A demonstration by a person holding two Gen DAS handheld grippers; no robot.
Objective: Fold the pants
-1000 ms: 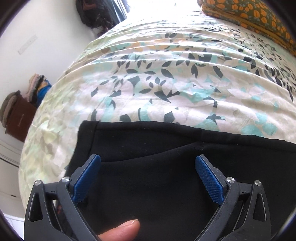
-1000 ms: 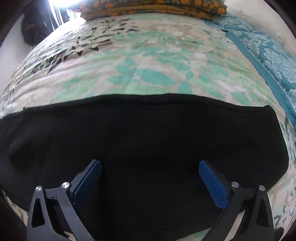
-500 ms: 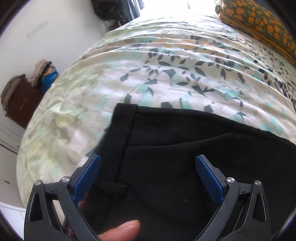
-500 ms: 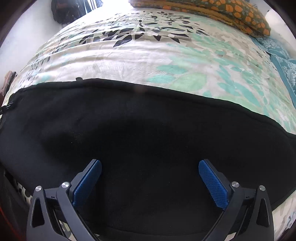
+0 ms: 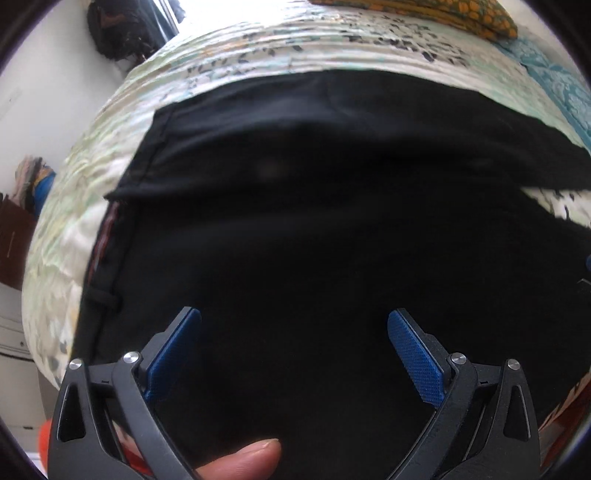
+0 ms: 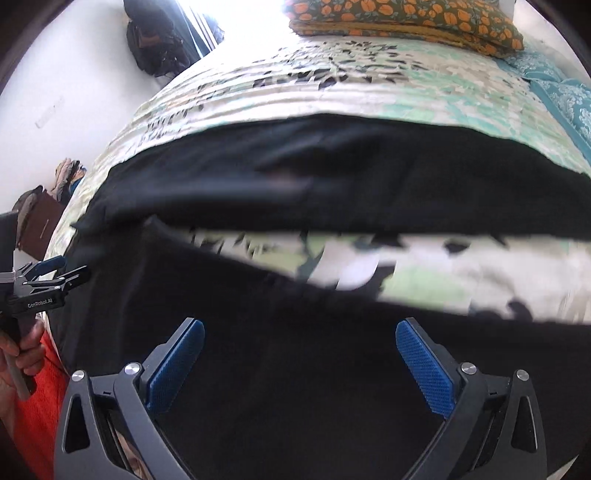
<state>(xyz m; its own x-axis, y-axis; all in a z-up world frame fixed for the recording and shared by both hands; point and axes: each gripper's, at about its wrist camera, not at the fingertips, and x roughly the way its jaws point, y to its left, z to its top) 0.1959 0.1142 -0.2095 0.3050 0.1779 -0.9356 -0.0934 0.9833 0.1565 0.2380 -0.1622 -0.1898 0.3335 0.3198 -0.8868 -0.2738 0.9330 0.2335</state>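
Observation:
Black pants [image 5: 314,229] lie spread on a leaf-print bedspread [image 5: 295,48]. In the left wrist view the waistband with a belt loop [image 5: 105,295] runs down the left side. My left gripper [image 5: 293,339] is open above the black fabric, holding nothing. In the right wrist view the pants [image 6: 332,177] show two legs apart, with a strip of bedspread [image 6: 424,266] between them. My right gripper [image 6: 299,350] is open over the near leg [image 6: 295,387], empty. The left gripper [image 6: 44,277] also shows at the left edge of the right wrist view.
An orange-patterned pillow [image 6: 406,18] lies at the far end of the bed. A teal patterned cover [image 6: 565,96] lies at the far right. A dark bag [image 6: 155,40] hangs by the wall at the far left. A brown stand with clothes [image 6: 40,218] stands left of the bed.
Both grippers have pulled back and up from the pants, so more of the garment shows. The two legs now show apart with bedspread between them. Both views are motion-blurred.

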